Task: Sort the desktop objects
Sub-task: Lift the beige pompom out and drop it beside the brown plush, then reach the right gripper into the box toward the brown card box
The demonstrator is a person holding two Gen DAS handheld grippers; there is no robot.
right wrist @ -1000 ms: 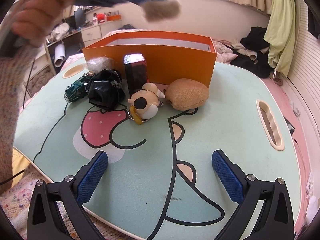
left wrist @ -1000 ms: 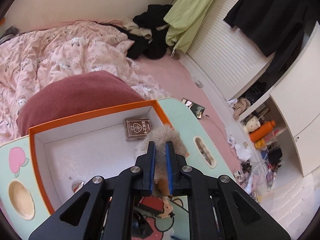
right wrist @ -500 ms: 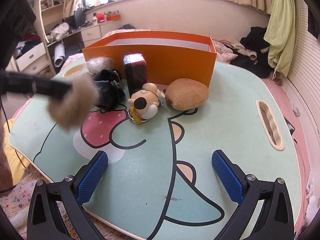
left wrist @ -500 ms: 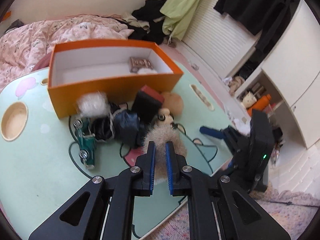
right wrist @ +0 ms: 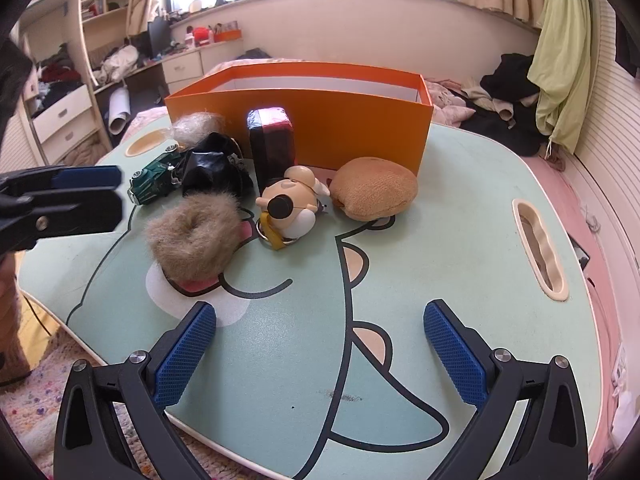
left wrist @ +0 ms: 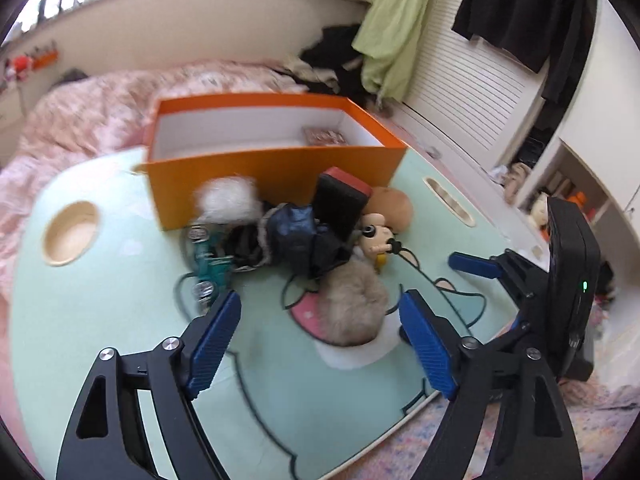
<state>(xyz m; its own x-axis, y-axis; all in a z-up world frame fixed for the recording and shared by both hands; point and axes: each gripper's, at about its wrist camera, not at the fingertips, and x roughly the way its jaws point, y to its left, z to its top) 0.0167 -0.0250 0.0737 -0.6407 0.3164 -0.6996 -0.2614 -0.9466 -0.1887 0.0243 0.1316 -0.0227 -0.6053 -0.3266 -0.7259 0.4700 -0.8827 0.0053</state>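
While its jaws are opening, the left gripper (left wrist: 320,316) hovers with the tan furry scrunchie (left wrist: 354,308) lying loose between its pads.
That scrunchie rests on the table (right wrist: 460,208) in front of the orange box (right wrist: 320,120) (near the black pouch (right wrist: 214,168)); the right gripper (right wrist: 320,344) stands wide, empty.
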